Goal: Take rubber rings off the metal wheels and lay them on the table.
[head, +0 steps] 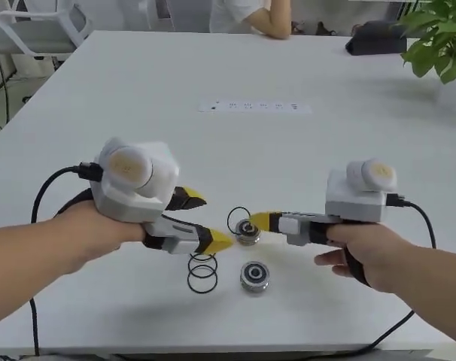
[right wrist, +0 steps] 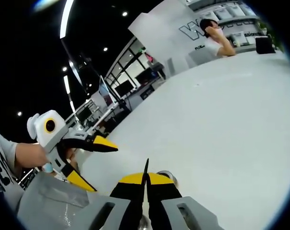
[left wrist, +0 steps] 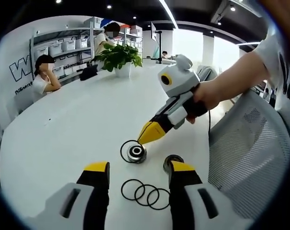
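Observation:
A metal wheel point(head: 247, 232) lies on the white table point(head: 303, 150) with a black rubber ring point(head: 233, 216) looped loosely around it. My right gripper point(head: 256, 220) is shut on that ring, and in the right gripper view the ring point(right wrist: 146, 167) rises as a thin line between the jaws. My left gripper point(head: 208, 220) stands open just left of the wheel, touching nothing. A second wheel point(head: 255, 275) lies nearer me. Three loose rings point(left wrist: 145, 194) overlap on the table between the left gripper's point(left wrist: 140, 168) jaws, with the first wheel point(left wrist: 136, 153) beyond them.
A flush socket strip point(head: 254, 106) sits mid-table. A potted plant point(head: 439, 37) and a black bag point(head: 375, 37) stand at the far right. A person point(head: 250, 15) sits at the far end. A mesh chair point(left wrist: 250, 143) stands beside the table.

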{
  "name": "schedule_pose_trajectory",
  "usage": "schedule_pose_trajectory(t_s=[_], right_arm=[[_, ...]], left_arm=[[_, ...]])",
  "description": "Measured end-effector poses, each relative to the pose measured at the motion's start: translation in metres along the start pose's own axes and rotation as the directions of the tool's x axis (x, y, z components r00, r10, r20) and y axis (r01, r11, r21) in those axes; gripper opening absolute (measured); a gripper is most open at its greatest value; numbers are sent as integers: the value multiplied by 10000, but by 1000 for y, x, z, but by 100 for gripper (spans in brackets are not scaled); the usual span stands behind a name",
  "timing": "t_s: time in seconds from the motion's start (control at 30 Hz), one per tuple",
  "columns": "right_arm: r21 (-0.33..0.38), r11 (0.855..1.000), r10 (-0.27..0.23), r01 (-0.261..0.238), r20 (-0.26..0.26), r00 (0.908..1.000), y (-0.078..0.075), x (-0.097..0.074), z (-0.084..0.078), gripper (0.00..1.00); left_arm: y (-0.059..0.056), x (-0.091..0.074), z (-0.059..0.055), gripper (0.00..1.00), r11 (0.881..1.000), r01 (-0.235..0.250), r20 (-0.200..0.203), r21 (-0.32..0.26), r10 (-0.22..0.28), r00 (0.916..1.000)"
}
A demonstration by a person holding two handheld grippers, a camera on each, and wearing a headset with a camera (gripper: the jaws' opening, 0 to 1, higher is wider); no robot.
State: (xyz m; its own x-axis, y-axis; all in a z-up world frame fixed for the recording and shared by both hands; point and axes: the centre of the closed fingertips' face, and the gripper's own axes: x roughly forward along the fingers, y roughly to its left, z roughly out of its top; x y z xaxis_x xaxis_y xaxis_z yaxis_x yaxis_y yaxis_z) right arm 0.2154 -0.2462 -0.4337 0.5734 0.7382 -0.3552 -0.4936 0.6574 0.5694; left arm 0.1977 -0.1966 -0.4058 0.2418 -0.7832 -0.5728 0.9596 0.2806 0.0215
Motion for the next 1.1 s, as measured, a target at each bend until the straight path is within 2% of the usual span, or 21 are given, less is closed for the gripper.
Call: schedule_pose_trajectory(t_s=[0.23,0.4,0.8,1.1], right_arm=[[7,9999,134,-134,-9,9999,6,6,2,0],[-11,9996,266,-266,-89,9996,11,13,2,0],[-82,9987,497,-500,-351,9981,21,26,-1,0],[-69,9977,673,-678,-559,9962,28,37,-6,0]], left_arm=[[-2,-15,-1,51,9999,-99,171,-98,101,9998],[1,-27,-3,55,9993,-313,271,-190,318,9991],[4,-55,-13,59,9970,-656,333,-403,669,9972],[6,-70,-18,61,9949,-910,347,-437,925,9951]])
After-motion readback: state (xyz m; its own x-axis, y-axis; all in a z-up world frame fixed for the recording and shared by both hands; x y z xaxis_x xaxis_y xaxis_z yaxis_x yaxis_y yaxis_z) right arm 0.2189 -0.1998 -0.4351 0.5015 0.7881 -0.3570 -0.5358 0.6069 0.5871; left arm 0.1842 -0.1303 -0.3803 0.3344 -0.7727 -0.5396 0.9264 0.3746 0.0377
